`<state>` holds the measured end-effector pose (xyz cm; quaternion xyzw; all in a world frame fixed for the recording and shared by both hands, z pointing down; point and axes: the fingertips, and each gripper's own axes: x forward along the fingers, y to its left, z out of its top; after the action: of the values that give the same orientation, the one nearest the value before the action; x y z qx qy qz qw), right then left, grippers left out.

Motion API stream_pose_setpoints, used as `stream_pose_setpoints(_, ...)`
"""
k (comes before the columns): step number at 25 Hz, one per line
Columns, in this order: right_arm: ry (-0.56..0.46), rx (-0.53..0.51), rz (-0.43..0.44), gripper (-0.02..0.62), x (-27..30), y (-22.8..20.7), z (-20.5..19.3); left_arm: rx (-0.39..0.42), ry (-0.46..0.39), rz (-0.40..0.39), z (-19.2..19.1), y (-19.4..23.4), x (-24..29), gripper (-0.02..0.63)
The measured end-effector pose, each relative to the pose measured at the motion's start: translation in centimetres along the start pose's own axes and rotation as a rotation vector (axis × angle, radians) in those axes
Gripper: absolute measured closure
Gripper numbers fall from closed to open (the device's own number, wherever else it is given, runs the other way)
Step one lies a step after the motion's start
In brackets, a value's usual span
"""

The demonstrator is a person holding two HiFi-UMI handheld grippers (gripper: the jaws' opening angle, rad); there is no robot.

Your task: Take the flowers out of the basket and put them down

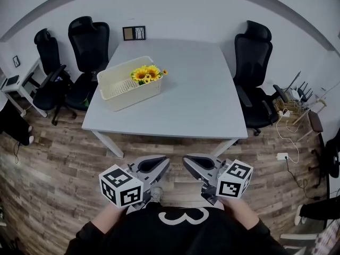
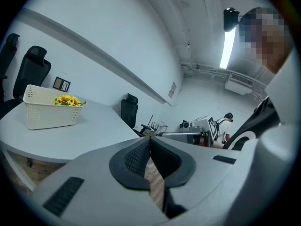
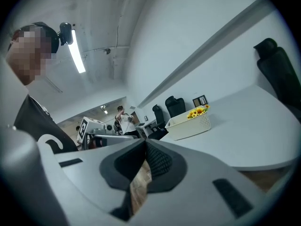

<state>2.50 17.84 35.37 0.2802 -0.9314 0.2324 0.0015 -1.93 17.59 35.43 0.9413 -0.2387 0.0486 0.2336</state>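
I have both grippers held low, off the near edge of the table [image 1: 186, 97], above the wood floor [image 1: 58, 195] and close to the person [image 1: 180, 232] carrying them. The left gripper [image 1: 159, 164] has its jaws clenched on nothing. Its own view shows the pads meeting, with only floor planks visible through the slit beneath them. The right gripper [image 1: 189, 163] reads the same: jaws pressed together and empty. Both tips point toward the table and sit near each other, not touching.

The flowers [image 1: 146, 74], yellow with green leaves, are inside the cream basket [image 1: 130, 95], at its end farther from the table's near edge. The basket stands on the table's left part, close to the left edge and set at an angle. Black office chairs [image 1: 87, 41] stand beyond the table's far left corner and along its right side. A small picture frame [image 1: 134, 33] stands at the table's far edge.
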Motion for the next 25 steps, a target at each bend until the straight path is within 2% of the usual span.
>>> stream_pose_setpoints(7, -0.041, -0.017, 0.019, 0.586, 6.8, -2.3, 3.5, 0.021, 0.006, -0.013, 4.1, 7.0, -0.5, 0.595)
stream_pose_setpoints(13, -0.055, -0.062, -0.01, 0.586, 11.7, -3.6, 6.0, 0.042, -0.007, -0.038, 7.0, 12.0, -1.7, 0.595)
stream_pose_setpoints(19, -0.048, -0.073, -0.052, 0.586, 14.1, -4.5, 7.1, 0.031, -0.026, -0.057, 8.5, 15.5, -2.4, 0.595)
stream_pose_setpoints(25, -0.048, -0.091, -0.067, 0.586, 14.5, -5.9, 8.2, 0.029, -0.034, -0.068, 9.0, 16.6, -1.7, 0.595)
